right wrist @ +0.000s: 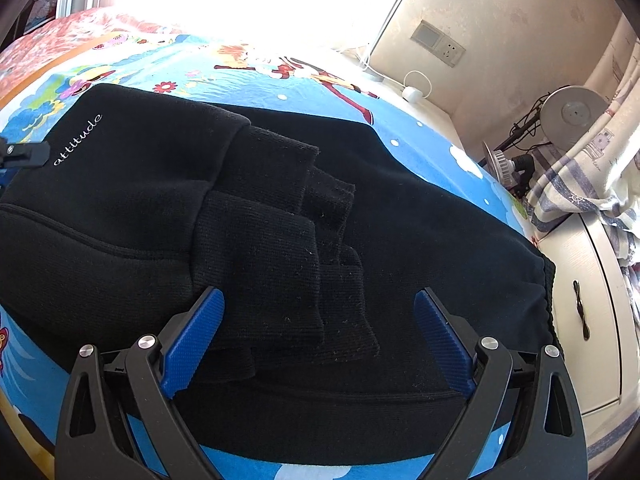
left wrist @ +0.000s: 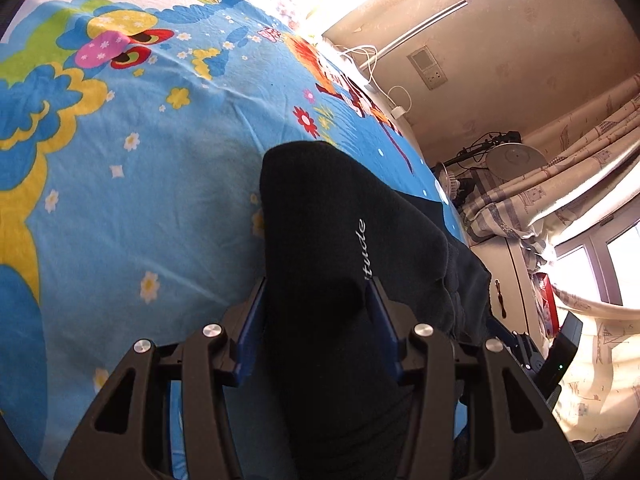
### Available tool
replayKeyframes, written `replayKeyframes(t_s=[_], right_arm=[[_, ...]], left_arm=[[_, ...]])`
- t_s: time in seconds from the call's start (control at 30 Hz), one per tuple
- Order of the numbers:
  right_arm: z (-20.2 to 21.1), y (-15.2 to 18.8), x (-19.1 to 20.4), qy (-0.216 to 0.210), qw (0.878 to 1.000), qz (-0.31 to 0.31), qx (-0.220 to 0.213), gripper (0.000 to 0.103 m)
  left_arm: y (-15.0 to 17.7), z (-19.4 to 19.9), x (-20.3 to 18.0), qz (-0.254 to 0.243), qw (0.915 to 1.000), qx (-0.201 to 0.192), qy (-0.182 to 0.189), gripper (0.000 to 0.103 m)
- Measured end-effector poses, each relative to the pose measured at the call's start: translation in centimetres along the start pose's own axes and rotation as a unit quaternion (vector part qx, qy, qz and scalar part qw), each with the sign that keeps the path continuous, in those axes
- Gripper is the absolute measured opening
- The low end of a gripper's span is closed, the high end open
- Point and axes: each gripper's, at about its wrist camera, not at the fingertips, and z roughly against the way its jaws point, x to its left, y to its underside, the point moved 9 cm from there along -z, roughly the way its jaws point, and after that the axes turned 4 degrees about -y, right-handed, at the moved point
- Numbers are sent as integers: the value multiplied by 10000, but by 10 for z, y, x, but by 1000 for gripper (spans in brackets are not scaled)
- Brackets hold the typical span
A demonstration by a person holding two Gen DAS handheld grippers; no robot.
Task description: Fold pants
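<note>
Black pants [right wrist: 400,208] on blue cartoon bedsheet [left wrist: 132,200], window probably overexposed.

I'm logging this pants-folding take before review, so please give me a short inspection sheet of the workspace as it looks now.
Surface: bed sheet, blue cartoon print, lightly wrinkled.
Job's things: black pants lying on the sheet, leg ends with ribbed cuffs folded over onto the body; white "attitude" lettering faces up.
Clutter: nothing seen on the sheet besides the pants.
Grippers: left gripper shut on a fold of the pants; right gripper open over the cuffs, gripping nothing.
Cables: white charger cable by the wall, at the bed's edge.
Surroundings: wall socket, round lamp, white cabinet, patterned curtain, bright window glare.
</note>
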Motion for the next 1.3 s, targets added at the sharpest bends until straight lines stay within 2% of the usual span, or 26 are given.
replayKeyframes(t_s=[0.13, 0.23, 0.3, 0.4, 0.43, 0.5, 0.57, 0.67, 0.73, 0.87, 0.97, 1.13, 1.2, 1.3], right_arm=[[-1, -1, -1, 75, 10000, -21, -5, 91], [3, -2, -2, 132, 9999, 36, -3, 91], [11, -7, -7, 134, 9999, -38, -64, 91], [24, -20, -21, 370, 9985, -111, -384, 91], [22, -22, -23, 389, 9986, -97, -336, 91], [7, -19, -23, 473, 9988, -15, -91, 91], [-9, -11, -20, 587, 9981, 182, 109, 91], [-6, -9, -19, 784, 9965, 262, -83, 91], [-7, -10, -18, 814, 9963, 274, -87, 91], [-8, -6, -22, 729, 9971, 194, -108, 91], [-7, -6, -21, 777, 9967, 220, -127, 91], [-7, -5, -21, 742, 9969, 204, -135, 91], [-7, -5, -22, 753, 9969, 200, -144, 91], [-7, -5, -22, 763, 9968, 194, -129, 91]], left_arm=[[40, 11, -9, -37, 9998, 119, 168, 47], [56, 18, -12, 56, 9998, 44, 206, 47], [59, 19, -13, 35, 9998, -9, 192, 47], [57, 18, -12, 54, 9998, 4, 180, 47], [56, 17, -12, 42, 9998, 25, 172, 46], [56, 17, -11, 17, 9999, 53, 126, 39], [53, 21, -14, 34, 9996, 19, 269, 34], [48, 35, -22, 213, 9963, -136, 820, 33], [47, 35, -22, 289, 9946, -107, 994, 34], [36, 24, -8, 427, 9949, -30, 911, 55], [20, 23, 2, 507, 9955, -119, 789, 55], [19, 9, -7, 156, 9987, 183, 454, 55], [24, 6, -11, 116, 9980, 262, 561, 55], [31, -1, -17, 10, 9975, 400, 576, 44]])
